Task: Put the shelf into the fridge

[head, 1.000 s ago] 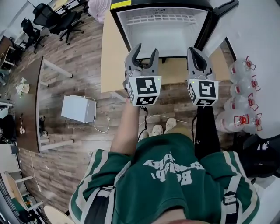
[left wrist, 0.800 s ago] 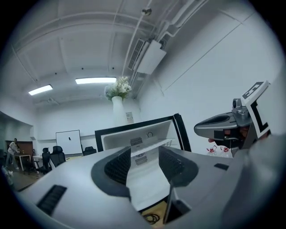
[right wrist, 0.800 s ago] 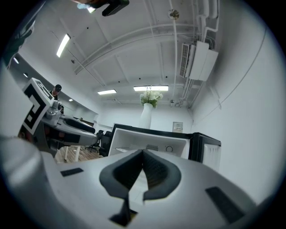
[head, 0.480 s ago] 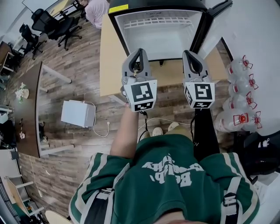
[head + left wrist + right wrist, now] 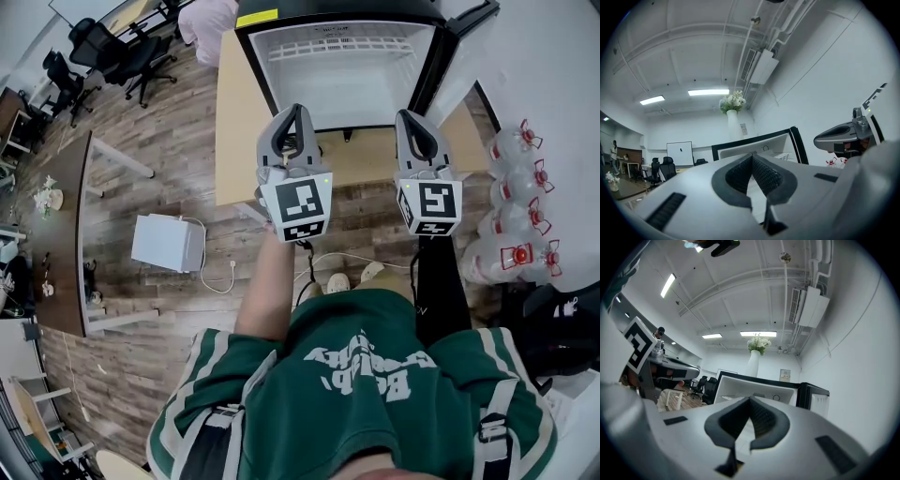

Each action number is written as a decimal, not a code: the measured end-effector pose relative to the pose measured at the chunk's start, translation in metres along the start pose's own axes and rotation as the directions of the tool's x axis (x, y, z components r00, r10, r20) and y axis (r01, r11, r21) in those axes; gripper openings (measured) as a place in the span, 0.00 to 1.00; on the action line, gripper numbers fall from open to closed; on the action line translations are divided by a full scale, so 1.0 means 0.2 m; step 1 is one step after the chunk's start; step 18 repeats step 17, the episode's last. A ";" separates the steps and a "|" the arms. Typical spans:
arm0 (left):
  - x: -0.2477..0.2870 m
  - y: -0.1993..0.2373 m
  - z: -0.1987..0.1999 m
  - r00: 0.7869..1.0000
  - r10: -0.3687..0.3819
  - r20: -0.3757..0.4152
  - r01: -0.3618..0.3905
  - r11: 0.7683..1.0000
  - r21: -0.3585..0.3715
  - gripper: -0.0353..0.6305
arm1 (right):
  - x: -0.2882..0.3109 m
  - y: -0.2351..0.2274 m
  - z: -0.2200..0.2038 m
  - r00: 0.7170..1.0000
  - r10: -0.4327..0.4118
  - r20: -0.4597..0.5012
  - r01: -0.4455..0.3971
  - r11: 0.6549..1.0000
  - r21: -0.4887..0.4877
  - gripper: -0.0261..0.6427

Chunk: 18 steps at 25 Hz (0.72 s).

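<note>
The small black fridge (image 5: 339, 66) stands open on a wooden table (image 5: 230, 141), its white inside facing me. A white wire grille (image 5: 339, 42) shows along the far end of that inside; I cannot tell if it is the shelf. My left gripper (image 5: 296, 110) hovers in front of the fridge opening, shut with nothing in it. My right gripper (image 5: 406, 115) is level with it, to its right, also shut and empty. In the left gripper view the pads meet at the left gripper (image 5: 752, 157) with the fridge (image 5: 759, 143) behind. The right gripper (image 5: 750, 400) shows the same before the fridge (image 5: 757, 383).
The fridge door (image 5: 473, 17) swings open to the right. Water bottles (image 5: 520, 202) stand on the floor at right, a white box (image 5: 169, 237) with a cable at left. Office chairs (image 5: 117, 42) and a dark desk (image 5: 70, 220) lie further left. A white vase (image 5: 754, 363) tops the fridge.
The left gripper's jaws have gone from open to shut with nothing between them. Both grippers have shifted slightly up the view, towards the fridge.
</note>
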<state>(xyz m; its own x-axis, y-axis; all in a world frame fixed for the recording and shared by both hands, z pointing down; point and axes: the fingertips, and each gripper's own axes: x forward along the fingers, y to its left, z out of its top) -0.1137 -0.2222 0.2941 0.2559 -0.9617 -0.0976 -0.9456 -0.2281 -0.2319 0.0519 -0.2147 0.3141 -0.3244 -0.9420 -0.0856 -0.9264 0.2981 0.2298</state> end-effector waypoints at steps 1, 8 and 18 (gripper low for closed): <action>0.00 0.00 0.00 1.000 -0.001 0.000 0.001 1.000 0.001 0.05 | 0.00 0.00 0.00 1.000 0.000 0.000 0.000 1.000 0.001 0.04; -0.02 0.01 -0.02 1.000 -0.019 -0.001 0.019 1.000 0.004 0.05 | 0.02 0.04 -0.01 1.000 0.013 0.004 -0.013 1.000 -0.002 0.04; -0.02 0.04 -0.03 0.999 -0.033 -0.004 0.033 0.999 0.015 0.05 | 0.07 0.07 0.02 0.999 0.034 0.012 -0.034 0.999 -0.007 0.04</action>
